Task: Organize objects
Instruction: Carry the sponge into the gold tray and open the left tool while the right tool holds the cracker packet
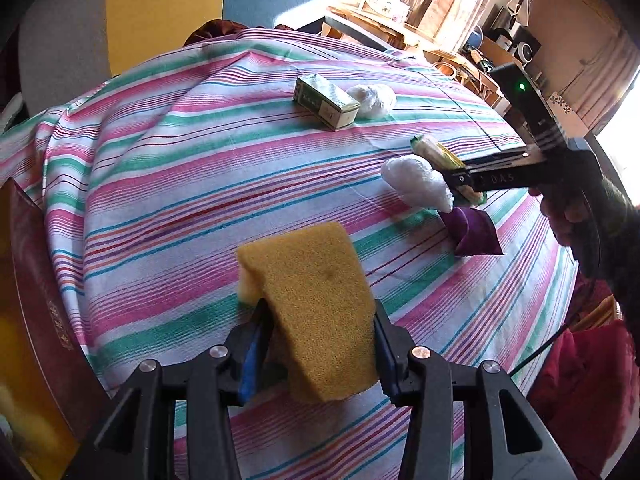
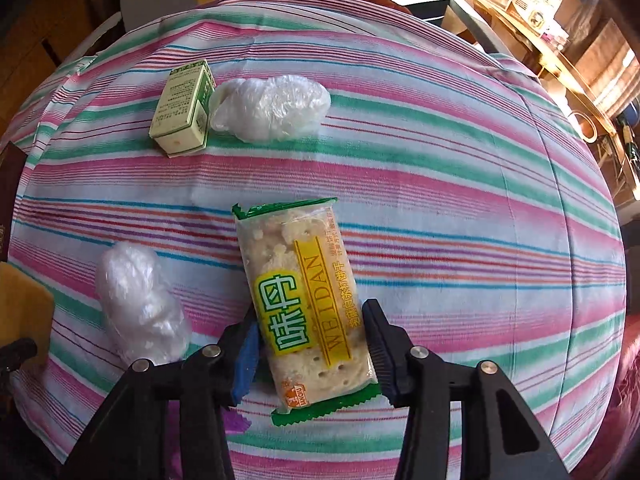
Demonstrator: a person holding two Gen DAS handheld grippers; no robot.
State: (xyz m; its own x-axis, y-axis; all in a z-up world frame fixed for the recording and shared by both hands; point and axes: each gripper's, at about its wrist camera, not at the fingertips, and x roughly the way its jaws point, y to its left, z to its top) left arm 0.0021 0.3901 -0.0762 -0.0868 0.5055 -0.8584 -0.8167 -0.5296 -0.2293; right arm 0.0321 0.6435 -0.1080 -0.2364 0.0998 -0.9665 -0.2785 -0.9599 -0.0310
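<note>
Two grippers loaded, sponge [image 1: 316,312], cracker packet [image 2: 304,312]

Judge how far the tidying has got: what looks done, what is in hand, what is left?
Looks done: perhaps the green box beside one plastic bundle, though the intended arrangement isn't shown. In hand: the left gripper grips the sponge, the right gripper the cracker packet. Left: the second plastic bundle and a purple item.

A pink, green, blue and white striped tablecloth [image 2: 440,200] carries a pale green-and-cream box [image 2: 182,110] at 11 o'clock, two translucent white plastic bundles [image 2: 272,108], a mustard-yellow sponge [image 1: 316,312], a purple scrap [image 1: 476,232] and a green-edged, yellow-labelled biscuit packet [image 2: 308,304] between black grippers with blue pads.
</note>
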